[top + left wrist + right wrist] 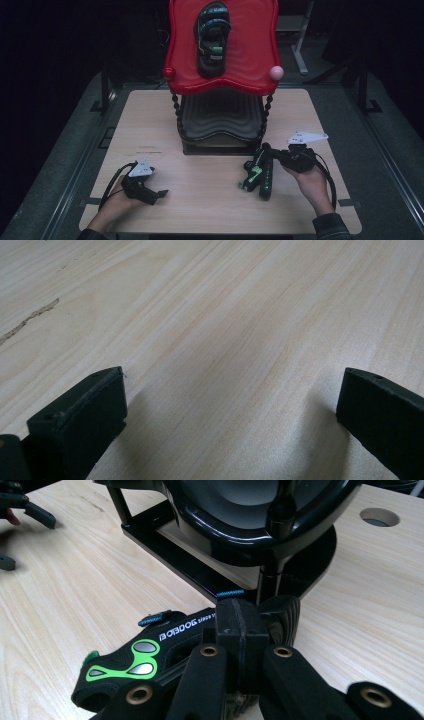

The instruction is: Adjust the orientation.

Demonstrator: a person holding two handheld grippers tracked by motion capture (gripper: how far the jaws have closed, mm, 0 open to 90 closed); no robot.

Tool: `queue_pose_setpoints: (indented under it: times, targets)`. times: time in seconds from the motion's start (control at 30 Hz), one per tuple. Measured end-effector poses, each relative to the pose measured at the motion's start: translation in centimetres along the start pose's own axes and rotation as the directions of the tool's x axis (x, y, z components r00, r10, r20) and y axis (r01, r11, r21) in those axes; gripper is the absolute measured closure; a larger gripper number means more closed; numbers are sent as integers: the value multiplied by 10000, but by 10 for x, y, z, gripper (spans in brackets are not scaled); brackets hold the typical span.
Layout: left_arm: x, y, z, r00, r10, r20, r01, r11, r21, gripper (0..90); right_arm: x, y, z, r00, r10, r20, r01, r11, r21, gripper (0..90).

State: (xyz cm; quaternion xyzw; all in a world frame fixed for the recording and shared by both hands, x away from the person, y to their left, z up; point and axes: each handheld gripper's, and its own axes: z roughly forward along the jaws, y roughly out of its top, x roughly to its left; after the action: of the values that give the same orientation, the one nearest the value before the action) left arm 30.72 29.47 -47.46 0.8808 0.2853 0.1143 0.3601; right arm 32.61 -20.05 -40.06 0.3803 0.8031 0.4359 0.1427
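High view: we see a light wooden desk (pixel 210 200) with a two-tier stand at its far centre. The stand's red wavy top tray (pixel 250 45) sits in the upper middle of the frame, a black lower tray (pixel 220 117) beneath it between beaded black posts. A black sandal with green accents (pixel 212 37) lies on the red tray, lengthwise.

A second black-and-green sandal (pixel 260 172) sits on the desk at lower right of centre, just in front of the stand's base. The right gripper (pixel 272 157) meets it at its far end, held by the person's right hand (pixel 312 180). In the right gripper view the fingers (pixel 240 630) are pressed together on the sandal's (pixel 145 655) heel part; we note the green and silver ovals on its strap at lower left of that frame, and the stand's black base (pixel 300 570) just behind.

The left gripper (pixel 161 192) rests at lower left of the high view, well apart from the sandal, held by the left hand (pixel 117 200). In the left gripper view its fingers (pixel 85 410) stand wide apart, with bare wood grain (pixel 225 340) between them, holding nothing.
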Motion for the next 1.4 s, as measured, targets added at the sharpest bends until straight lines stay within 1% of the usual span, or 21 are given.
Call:
queue_pose_setpoints:
  times: [0.1, 0.3, 0.37, 0.63, 0.9, 1.03, 1.13, 1.23, 1.27, 1.33, 1.37, 1.4]
  targets:
    - [0, 0, 0, 10000, 1, 1, -1, 10000, 0, 0, -2, -3, -5, 9999, -14, 122, 14, 10000, -10, 899]
    - [0, 0, 0, 10000, 2, 0, -2, 10000, -2, 0, -9, -10, -15, 9995, 185, 268, -184, 9998, -44, 899]
    - [0, 0, 0, 10000, -5, 3, 5, 10000, 1, 0, -11, -12, -18, 9993, 184, 332, -182, 9998, -63, 899]
    - [0, 0, 0, 10000, -2, -2, 2, 10000, -9, 0, -23, -27, -31, 9965, 682, 485, -682, 9977, -16, 899]
    - [0, 0, 0, 10000, -1, -2, 1, 10000, -14, 0, -34, -40, -37, 9934, 1015, 534, -1019, 9948, 57, 899]
    - [0, 0, 0, 10000, 0, -3, 0, 10000, -13, 0, -41, -48, -39, 9905, 1230, 610, -1246, 9919, 237, 899]
    - [0, 0, 0, 10000, -3, -2, 3, 10000, -17, 0, -46, -56, -39, 9864, 1472, 732, -1510, 9873, 490, 899]
    - [0, 0, 0, 10000, 1, -1, -1, 10000, -12, 0, -52, -66, -36, 9820, 1661, 902, -1742, 9804, 915, 899]
    - [0, 0, 0, 10000, -4, -1, 4, 10000, -17, 0, -55, -70, -34, 9812, 1754, 811, -1833, 9776, 1035, 899]
    - [0, 0, 0, 10000, -1, -1, 1, 10000, -15, 0, -59, -74, -31, 9781, 1845, 960, -1952, 9736, 1184, 899]
    - [0, 0, 0, 10000, 1, -3, -1, 10000, -14, 0, -61, -75, -30, 9769, 1964, 838, -2058, 9707, 1243, 899]
    - [0, 0, 0, 10000, -4, -1, 4, 10000, -17, 0, -61, -76, -28, 9770, 1952, 865, -2053, 9699, 1309, 899]
